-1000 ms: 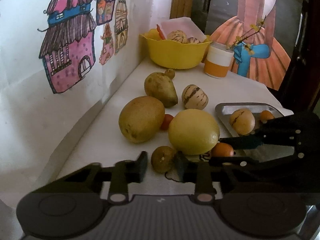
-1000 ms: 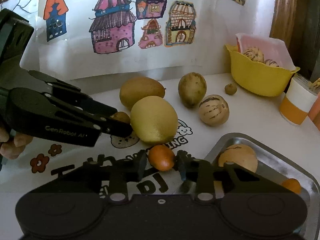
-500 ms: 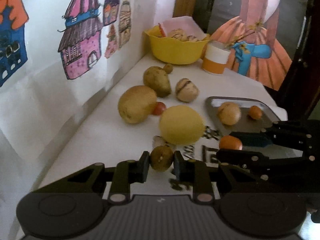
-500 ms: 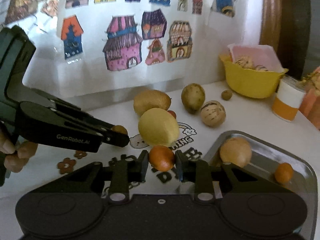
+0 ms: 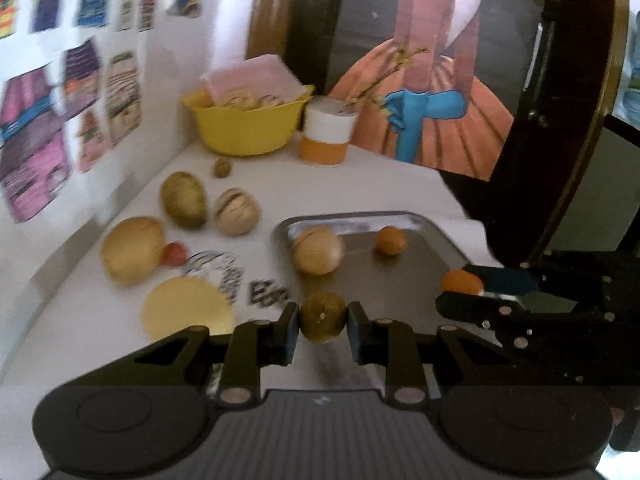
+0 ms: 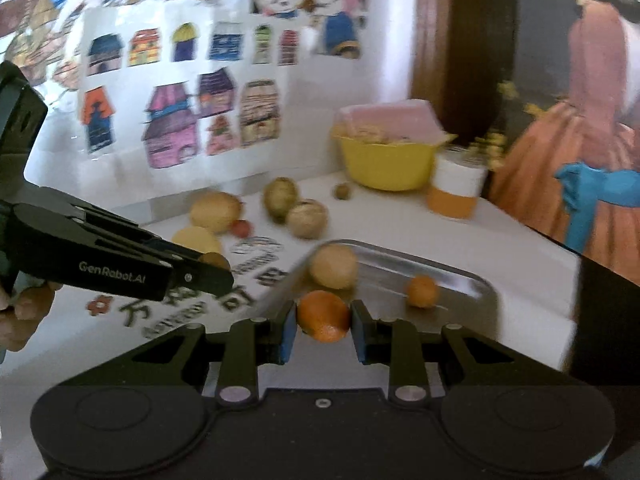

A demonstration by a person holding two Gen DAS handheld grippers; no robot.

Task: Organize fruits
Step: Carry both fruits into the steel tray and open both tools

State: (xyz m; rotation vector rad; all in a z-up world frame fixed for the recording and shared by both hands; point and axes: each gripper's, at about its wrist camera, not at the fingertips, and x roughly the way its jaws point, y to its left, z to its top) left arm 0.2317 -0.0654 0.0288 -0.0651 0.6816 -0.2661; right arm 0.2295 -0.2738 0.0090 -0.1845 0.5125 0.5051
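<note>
Left gripper [image 6: 212,264] side reads "GenRobot.AI".

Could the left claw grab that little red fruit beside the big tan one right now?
Probably not yet. The left claw is shut on a brownish-green fruit, so it has no free grip. The little red fruit lies exposed on the table, though tucked against the big tan fruit.

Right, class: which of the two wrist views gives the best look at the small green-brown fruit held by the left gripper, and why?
The left wrist view. There the green-brown fruit sits centred between the left gripper fingers, its whole face showing. In the right wrist view only a sliver of it peeks past the fingertip, seen side-on.
</note>
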